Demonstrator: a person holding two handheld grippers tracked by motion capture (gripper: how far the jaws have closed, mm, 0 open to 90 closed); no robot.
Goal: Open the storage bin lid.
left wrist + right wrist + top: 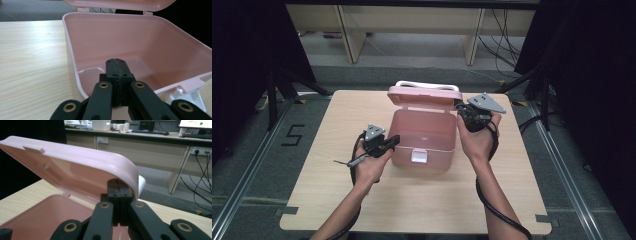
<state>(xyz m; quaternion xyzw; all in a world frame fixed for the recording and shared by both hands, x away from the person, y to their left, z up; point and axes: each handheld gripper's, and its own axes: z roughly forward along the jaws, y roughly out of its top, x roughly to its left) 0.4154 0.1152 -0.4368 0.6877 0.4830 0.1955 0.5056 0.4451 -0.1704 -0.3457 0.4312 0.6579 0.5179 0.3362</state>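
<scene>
Altogether, one light wooden desk (312, 195) carries one pink plastic storage box (424, 137), and two claws work at it, one in each of the person's two hands. On the left, the left claw (393, 140) sits just beside the box's left front wall; in the left gripper view its two black jaws are pressed flat together with nothing between them, pointing over the rim into the bare pink inside of the box (130, 45). A thin metal rod (346, 162) sticks out from below the left hand (372, 165).

In the middle, the box stands near the centre of the desk with its one hinged pink lid (424, 95) raised and tilted back. One white latch (419, 156) shows on the front wall and one white handle (427, 85) lies behind the lid.

On the right, the right claw (460, 106) meets the lid's right corner. In the right gripper view its two jaws are likewise together, empty, with their tips tucked under the rounded edge of the lid (82, 162); whether they press on it I cannot tell. The right hand (477, 140) grips that tool beside the box's right wall.
</scene>
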